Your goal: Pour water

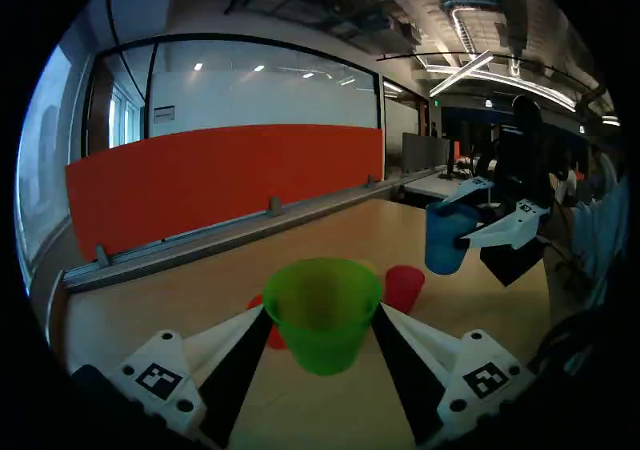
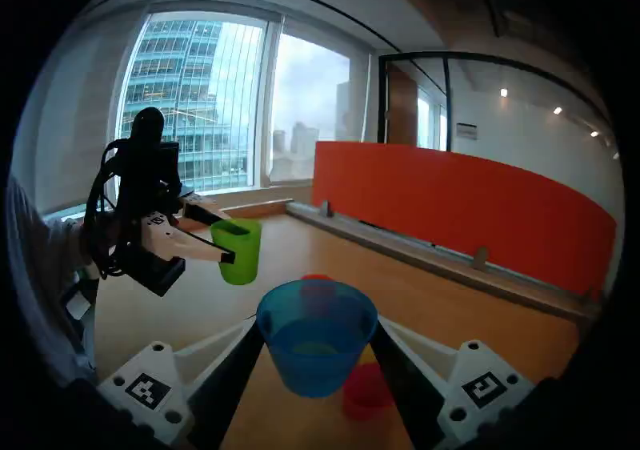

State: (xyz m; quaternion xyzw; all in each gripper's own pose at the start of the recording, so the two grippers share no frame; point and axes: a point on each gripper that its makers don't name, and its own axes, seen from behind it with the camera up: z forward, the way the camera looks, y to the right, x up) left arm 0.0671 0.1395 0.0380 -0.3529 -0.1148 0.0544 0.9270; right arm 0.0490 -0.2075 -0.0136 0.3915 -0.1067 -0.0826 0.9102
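1. Watching the left gripper view first, I see the left gripper (image 1: 320, 312) pinching a green cup (image 1: 322, 315). One finger presses on each side, and the cup stands upright with its mouth up.
2. In the right gripper view, the right gripper (image 2: 318, 328) is clamped the same way on a blue cup (image 2: 318, 339). Both fingers bear on its walls, and this cup is upright too.
3. Something paler lies low inside the blue cup (water, I think, though I cannot tell for sure through the tinted wall).
4. Both cups are raised off the wooden table (image 1: 240, 286) and are well apart from each other. From the left gripper view the blue one hangs ahead and to the right. From the right gripper view the green one hangs ahead and to the left.
5. A red cup (image 1: 402, 286) stands on the table just behind the green cup, to its right. A second red shape (image 1: 274, 336) peeks out on the green cup's left, too hidden for me to tell what it is.
6. An orange partition (image 1: 224, 178) runs along the table's far edge. Tall windows (image 2: 200, 98) stand behind the left gripper, and a pale sleeve (image 2: 36, 266) sits at that view's left edge.
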